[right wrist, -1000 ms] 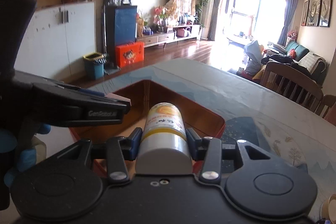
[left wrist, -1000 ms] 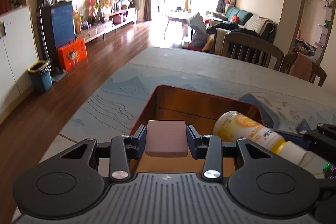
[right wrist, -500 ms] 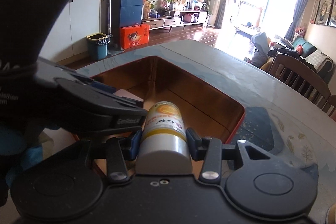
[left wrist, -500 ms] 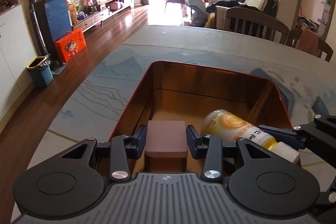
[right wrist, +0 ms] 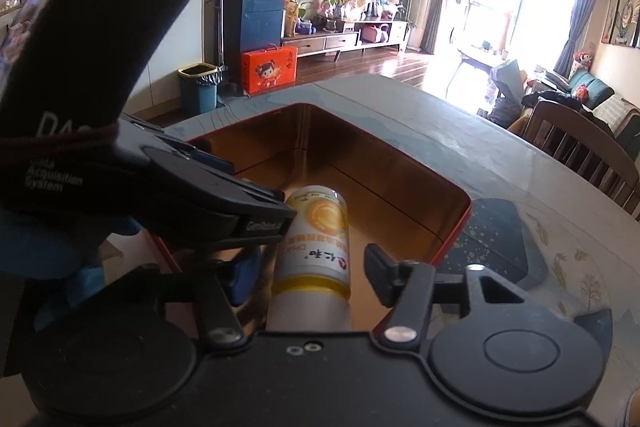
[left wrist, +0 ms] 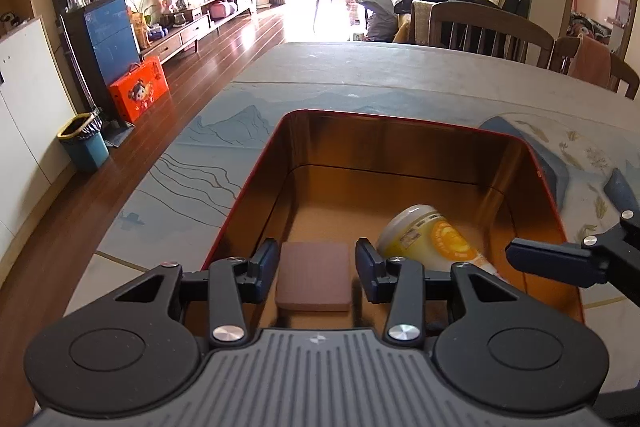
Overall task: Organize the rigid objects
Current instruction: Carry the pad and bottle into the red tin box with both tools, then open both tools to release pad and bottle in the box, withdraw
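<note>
Both tools hang over the same red-rimmed metal tin with a shiny copper-coloured inside (left wrist: 400,163), which sits on the grey table with a printed mountain pattern (left wrist: 360,75), and each has just been opening its jaws around its own load. The left tool (left wrist: 316,267) straddles a flat brown rectangular block with rounded corners (left wrist: 314,279); a sliver of gap shows on either side of the block, so the pads look clear of it rather than pressing, and the block appears to lie on the tin's floor near its near left wall. The right tool (right wrist: 316,267) has a white plastic bottle with a yellow-and-orange label (right wrist: 316,247) between its jaws, with a plain gap on the one side in view; the other is hidden behind the left tool, so the bottle reads as released. It lies on its side in the tin, long axis running straight ahead along the right tool's fingers, base pointing to the far wall, just to the right of the block without touching it as far as can be told. What the coming move turns on is that each thing lies directly in line with its tool, so drawing straight back and up along that line should clear both. The left tool crosses close in front of the right one, so the two withdrawals could clash.
</note>
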`<state>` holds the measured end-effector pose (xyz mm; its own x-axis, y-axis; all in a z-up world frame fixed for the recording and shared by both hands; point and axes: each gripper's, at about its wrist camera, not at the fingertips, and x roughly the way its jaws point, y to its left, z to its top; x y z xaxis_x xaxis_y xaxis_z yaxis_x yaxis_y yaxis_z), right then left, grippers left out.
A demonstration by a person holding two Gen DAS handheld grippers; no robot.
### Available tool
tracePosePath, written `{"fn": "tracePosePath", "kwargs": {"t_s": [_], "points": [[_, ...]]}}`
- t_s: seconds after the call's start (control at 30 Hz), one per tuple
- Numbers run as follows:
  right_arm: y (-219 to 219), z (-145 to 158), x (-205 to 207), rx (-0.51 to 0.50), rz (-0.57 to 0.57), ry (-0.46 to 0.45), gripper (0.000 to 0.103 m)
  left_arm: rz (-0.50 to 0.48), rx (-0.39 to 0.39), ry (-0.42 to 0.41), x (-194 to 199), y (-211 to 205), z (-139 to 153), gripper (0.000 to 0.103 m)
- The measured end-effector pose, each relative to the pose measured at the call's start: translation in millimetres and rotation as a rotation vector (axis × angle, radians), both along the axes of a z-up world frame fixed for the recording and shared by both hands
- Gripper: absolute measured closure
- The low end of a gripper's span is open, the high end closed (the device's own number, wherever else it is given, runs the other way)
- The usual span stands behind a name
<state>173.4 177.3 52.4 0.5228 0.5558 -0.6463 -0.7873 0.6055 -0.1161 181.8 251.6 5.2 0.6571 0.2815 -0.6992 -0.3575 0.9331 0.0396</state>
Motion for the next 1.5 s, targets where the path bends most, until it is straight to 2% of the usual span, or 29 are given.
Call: {"fn": "tracePosePath", "kwargs": {"t_s": [0.27, 0.63, 0.9, 1.13, 1.3, 1.5], "points": [[-12.0, 11.1, -9.3, 0.031, 0.017, 0.009, 0.04, -0.006, 0.034, -0.032, -10.6, -10.0, 7.4, 0.039], [-40.9, 35.7, -20.0, 0.093, 0.033, 0.031, 0.024, -0.015, 0.026, -0.103, -30.7, -24.6, 26.5, 0.038], [-74.3, 54.7, -31.9, 0.149, 0.017, 0.035, 0.014, -0.047, 0.015, -0.151, -48.2, -43.0, 39.9, 0.029], [-103.6, 64.1, -40.7, 0.161, -0.006, 0.025, 0.001, -0.083, 0.005, -0.179, -63.8, -63.2, 46.6, 0.021], [-129.5, 67.1, -42.3, 0.18, -0.036, 0.037, 0.0, -0.104, 0.011, -0.188, -69.9, -79.2, 51.9, 0.018], [-169.8, 70.0, -42.4, 0.217, -0.098, 0.052, 0.0, -0.141, -0.028, -0.211, -78.0, -94.5, 56.3, 0.016]]}}
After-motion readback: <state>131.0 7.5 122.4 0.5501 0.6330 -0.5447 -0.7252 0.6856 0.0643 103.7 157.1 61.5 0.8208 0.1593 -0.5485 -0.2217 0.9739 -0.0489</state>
